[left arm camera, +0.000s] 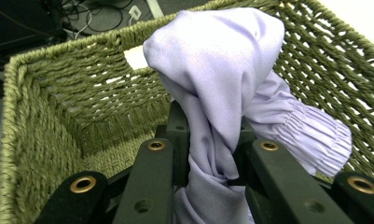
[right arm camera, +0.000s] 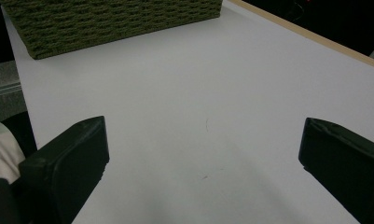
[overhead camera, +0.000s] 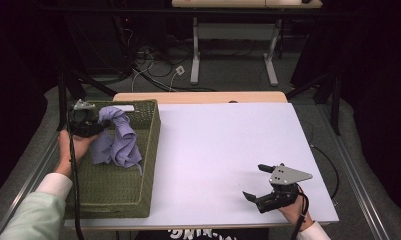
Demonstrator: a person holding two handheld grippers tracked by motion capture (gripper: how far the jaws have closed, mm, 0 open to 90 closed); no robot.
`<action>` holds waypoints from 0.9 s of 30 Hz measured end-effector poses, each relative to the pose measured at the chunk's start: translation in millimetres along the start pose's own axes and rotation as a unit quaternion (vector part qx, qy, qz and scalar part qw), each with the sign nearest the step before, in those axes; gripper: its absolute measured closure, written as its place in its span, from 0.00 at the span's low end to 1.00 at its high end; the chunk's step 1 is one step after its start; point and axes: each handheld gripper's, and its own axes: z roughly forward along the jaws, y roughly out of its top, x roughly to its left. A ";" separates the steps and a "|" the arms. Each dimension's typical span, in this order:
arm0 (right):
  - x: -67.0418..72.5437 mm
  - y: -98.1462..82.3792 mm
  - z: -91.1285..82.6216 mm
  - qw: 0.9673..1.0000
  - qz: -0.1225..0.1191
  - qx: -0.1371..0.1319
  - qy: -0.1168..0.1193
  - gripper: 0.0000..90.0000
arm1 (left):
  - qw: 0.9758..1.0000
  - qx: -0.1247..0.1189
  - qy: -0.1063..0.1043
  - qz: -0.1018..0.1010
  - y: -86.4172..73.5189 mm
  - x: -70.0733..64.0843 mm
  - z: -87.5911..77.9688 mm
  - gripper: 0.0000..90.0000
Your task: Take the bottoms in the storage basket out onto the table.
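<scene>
Gripping lilac cloth point(left arm camera: 212, 93) | left claw point(left arm camera: 208, 154) clamped | right claw point(right arm camera: 203, 149) wide, empty

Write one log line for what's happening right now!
left gripper: shut on purple cloth | over green basket | right gripper: open above white table

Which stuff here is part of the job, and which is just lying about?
In the job:
- lilac cloth, clamped in the left gripper
- green woven basket

Lying about:
- right gripper, open over the white table
- floor cables
</scene>
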 end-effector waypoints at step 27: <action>-0.2 0.0 -0.3 1.000 -0.002 0.000 -0.002 0.02 | 0.999 -0.030 -0.008 0.042 9.8 -2.1 -31.5 0.86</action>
